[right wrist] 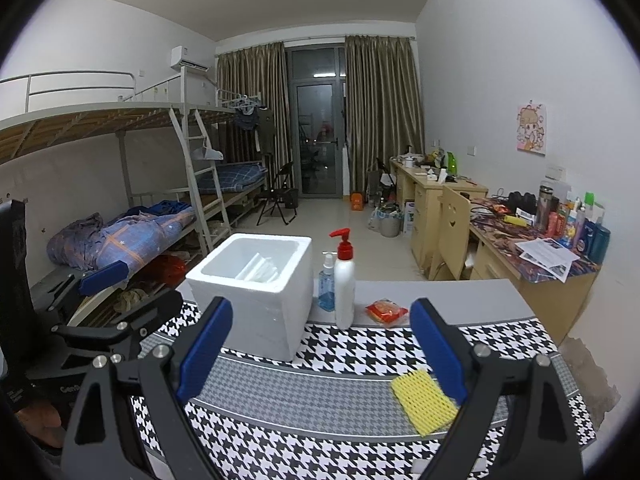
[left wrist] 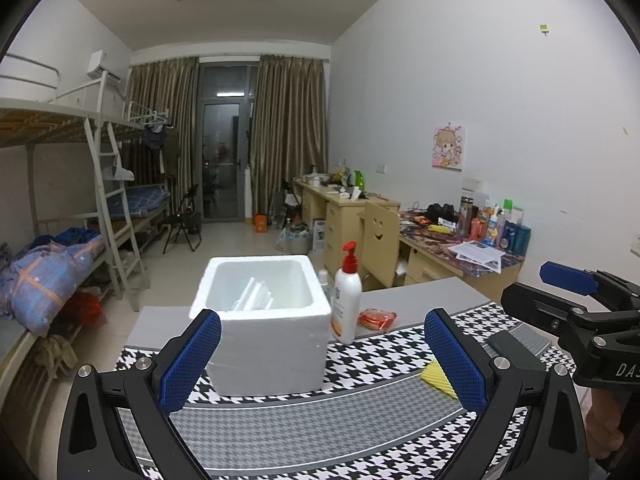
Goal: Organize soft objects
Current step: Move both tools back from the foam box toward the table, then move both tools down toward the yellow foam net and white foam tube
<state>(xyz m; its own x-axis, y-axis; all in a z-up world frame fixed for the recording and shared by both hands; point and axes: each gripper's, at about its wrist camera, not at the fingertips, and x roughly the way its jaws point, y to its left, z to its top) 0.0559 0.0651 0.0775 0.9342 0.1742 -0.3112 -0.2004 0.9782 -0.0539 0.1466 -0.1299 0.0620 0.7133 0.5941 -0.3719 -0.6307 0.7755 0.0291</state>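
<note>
A white foam box stands open-topped on the houndstooth cloth, with white foam pieces inside. A yellow mesh sponge lies flat on the cloth at the right. A small red packet lies behind it near the bottles. My left gripper is open and empty, just in front of the box. My right gripper is open and empty, its right finger beside the sponge. Each gripper shows at the edge of the other's view.
A white pump bottle and a small blue spray bottle stand right of the box. A dark flat block lies on the cloth at right. Bunk beds stand at left and cluttered desks at right.
</note>
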